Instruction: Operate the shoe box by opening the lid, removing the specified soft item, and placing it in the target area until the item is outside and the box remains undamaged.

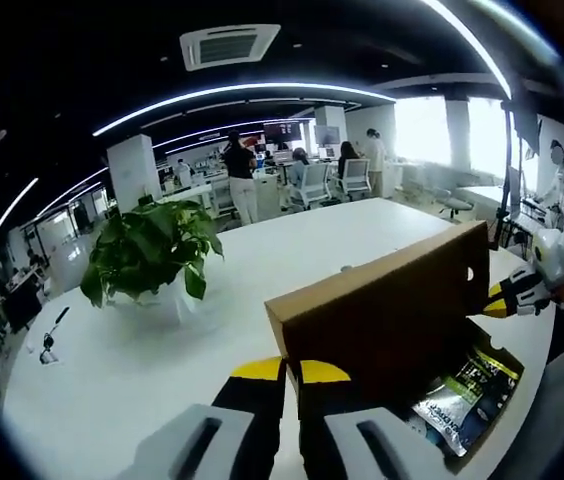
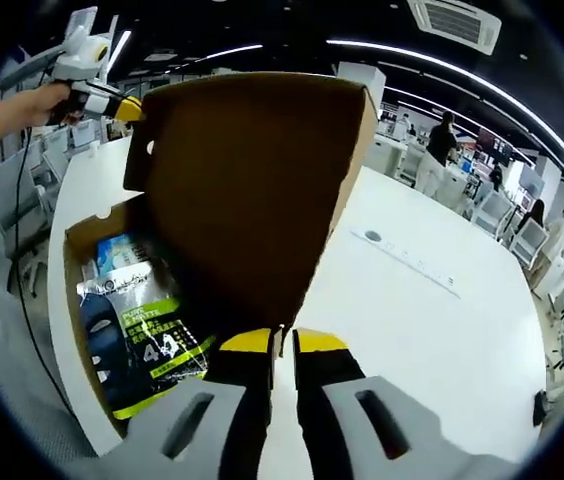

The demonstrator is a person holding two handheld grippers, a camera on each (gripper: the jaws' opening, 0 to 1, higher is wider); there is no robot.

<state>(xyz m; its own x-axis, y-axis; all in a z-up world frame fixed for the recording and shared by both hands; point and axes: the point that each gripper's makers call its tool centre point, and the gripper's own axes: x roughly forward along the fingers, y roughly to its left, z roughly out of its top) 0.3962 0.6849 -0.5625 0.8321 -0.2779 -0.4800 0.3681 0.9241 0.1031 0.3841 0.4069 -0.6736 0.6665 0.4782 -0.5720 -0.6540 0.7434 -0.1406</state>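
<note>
Pinching raised lid (image 2: 252, 190) edge, both grippers (image 1: 292, 372) (image 2: 288, 345) closed.

1. In the left gripper view, the left gripper (image 1: 292, 372) is seen with its yellow-tipped jaws brought nearly together, a corner of the lid (image 1: 382, 320) pinched between them.
2. In the right gripper view, the right gripper (image 2: 284, 345) is likewise closed on the lid's lower edge.
3. The other gripper (image 2: 127, 108) is held by a hand (image 2: 17, 115) at the lid's far corner.
</note>
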